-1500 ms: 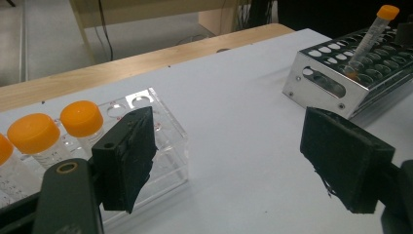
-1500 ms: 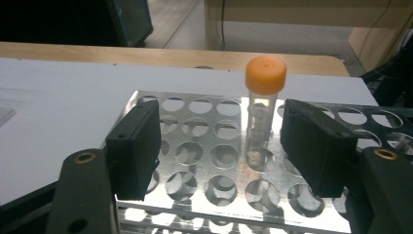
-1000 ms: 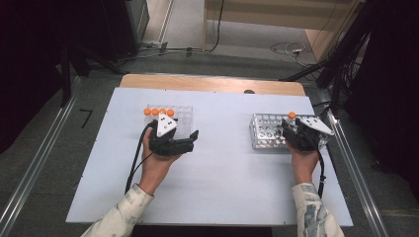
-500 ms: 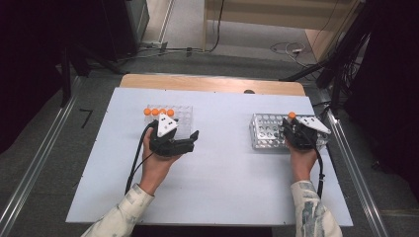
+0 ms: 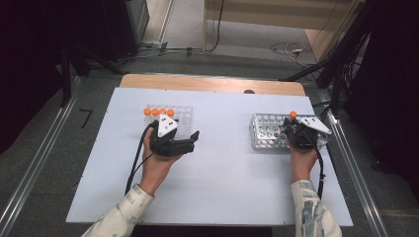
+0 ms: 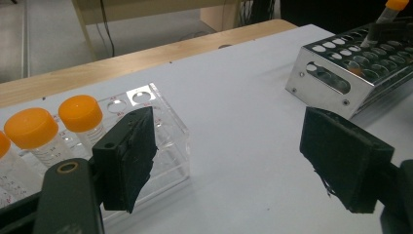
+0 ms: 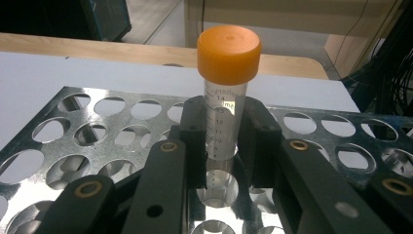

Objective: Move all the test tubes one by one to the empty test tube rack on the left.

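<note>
While the right gripper point(image 7: 221, 141) rises from the bottom of its own view, its two black jaws have just been closing and now press on either side of an orange-capped tube point(image 7: 225, 97) that stands between them. That tube sits upright in a hole of the metal rack point(image 7: 73, 122), its long axis vertical, cap above the jaws at the upper middle of the frame and clear graduated barrel going down through the perforated top plate. So the tube lies straight ahead of this gripper and already in its grip, and any coming move, as I judge it, must run along that upright axis, straight up out of the hole or straight down into it, or the barrel will bind on the plate.

In the high view the right gripper point(image 5: 296, 132) and the metal rack point(image 5: 264, 131) lie at centre right. The left gripper point(image 5: 190, 143) is well apart at centre left, jaws spread wide and holding nothing, beside a clear rack point(image 5: 183, 116) with four capped tubes point(image 5: 158, 112) in its far row.
</note>
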Motion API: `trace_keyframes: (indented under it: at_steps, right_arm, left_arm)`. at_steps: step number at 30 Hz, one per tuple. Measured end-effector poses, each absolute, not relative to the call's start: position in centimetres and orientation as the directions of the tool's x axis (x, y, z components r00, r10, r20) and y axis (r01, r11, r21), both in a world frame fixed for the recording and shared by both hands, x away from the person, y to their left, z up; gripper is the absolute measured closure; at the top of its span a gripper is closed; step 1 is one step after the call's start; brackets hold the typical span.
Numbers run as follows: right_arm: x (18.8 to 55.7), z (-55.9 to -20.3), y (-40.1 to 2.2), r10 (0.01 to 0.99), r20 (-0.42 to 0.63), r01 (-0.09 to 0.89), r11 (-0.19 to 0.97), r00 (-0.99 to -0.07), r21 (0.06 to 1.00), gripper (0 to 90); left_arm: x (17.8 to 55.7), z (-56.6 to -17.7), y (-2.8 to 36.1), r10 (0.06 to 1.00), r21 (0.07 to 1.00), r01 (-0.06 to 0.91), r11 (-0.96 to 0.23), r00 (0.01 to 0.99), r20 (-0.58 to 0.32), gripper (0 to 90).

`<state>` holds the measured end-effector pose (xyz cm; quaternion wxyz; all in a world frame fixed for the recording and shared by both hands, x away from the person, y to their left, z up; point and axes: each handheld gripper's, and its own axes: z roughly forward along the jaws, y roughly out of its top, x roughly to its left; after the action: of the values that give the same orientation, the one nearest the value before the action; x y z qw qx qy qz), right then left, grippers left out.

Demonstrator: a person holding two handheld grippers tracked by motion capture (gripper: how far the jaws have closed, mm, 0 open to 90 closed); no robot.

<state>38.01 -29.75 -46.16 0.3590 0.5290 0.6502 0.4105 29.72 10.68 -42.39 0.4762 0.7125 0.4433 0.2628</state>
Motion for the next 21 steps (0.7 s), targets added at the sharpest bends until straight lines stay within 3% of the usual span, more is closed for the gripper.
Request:
trace_keyframes:
  at_steps: [21]
  right_arm:
    - [36.0,-42.3,-30.0,0.983,-0.029,0.270,0.079,-0.183,0.960,71.4]
  left_arm:
    - [29.7,-42.4,10.7,0.882,0.911,0.383,-0.155,0.469,-0.047,21.5]
